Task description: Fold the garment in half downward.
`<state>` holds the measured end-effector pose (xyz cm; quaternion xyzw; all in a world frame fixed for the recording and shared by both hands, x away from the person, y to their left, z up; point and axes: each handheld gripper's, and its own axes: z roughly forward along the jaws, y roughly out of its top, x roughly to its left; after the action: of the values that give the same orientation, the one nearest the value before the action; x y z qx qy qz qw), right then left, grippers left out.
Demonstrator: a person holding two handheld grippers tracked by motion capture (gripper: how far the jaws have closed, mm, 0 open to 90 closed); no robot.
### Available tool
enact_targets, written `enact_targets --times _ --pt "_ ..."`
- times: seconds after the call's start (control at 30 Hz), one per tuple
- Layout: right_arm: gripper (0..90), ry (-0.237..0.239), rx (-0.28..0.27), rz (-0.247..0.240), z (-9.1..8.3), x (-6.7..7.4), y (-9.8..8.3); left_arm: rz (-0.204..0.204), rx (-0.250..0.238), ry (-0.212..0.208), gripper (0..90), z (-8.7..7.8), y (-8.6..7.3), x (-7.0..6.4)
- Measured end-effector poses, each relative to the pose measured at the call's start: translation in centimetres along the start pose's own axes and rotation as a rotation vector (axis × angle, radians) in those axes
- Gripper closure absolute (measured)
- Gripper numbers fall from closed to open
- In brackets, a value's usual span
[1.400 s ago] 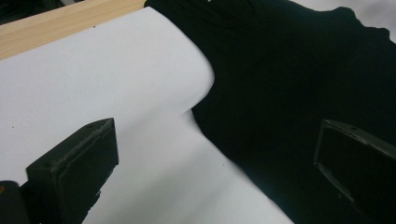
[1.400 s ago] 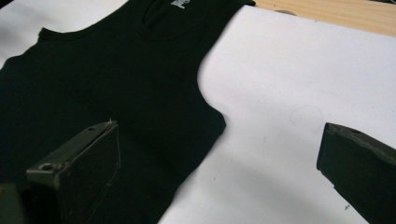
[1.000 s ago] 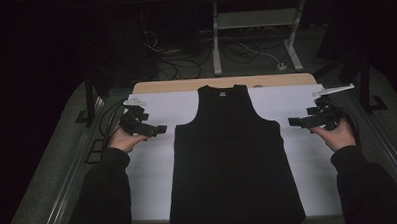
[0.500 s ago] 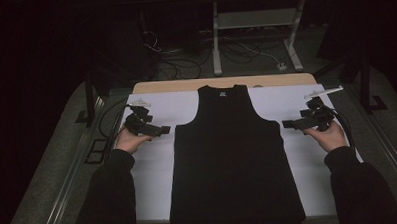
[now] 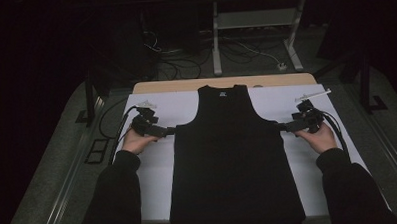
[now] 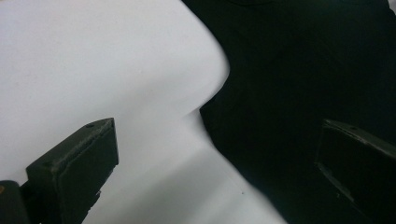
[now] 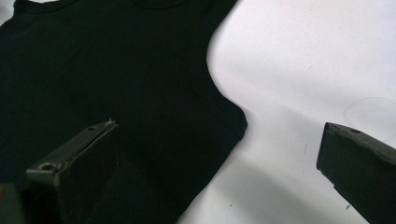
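Observation:
A black sleeveless top (image 5: 233, 156) lies flat on the white table cover (image 5: 154, 183), neck at the far end. My left gripper (image 5: 170, 131) is open at the garment's left underarm corner (image 6: 205, 112), one jaw over white cover and one over black cloth. My right gripper (image 5: 281, 127) is open at the right underarm corner (image 7: 238, 123), its jaws straddling that corner the same way. In both gripper views the jaws stand wide apart around the cloth edge, gripping nothing.
A wooden table edge (image 5: 225, 83) shows beyond the white cover. Behind it stand a metal table frame (image 5: 254, 35) and cables on the floor (image 5: 174, 58). Dark floor runs along both sides of the table.
Both grippers have moved inward toward the top, from beside it to its underarm corners. The garment has not shifted.

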<state>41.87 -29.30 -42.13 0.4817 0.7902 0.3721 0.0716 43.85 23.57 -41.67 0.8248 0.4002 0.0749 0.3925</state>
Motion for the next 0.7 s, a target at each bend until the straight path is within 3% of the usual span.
enact_targets --times 0.7 --pt "0.0 0.015 0.005 0.018 2.4 -0.3 -0.3 -0.023 -0.002 -0.04 0.0 2.6 -0.6 0.0"
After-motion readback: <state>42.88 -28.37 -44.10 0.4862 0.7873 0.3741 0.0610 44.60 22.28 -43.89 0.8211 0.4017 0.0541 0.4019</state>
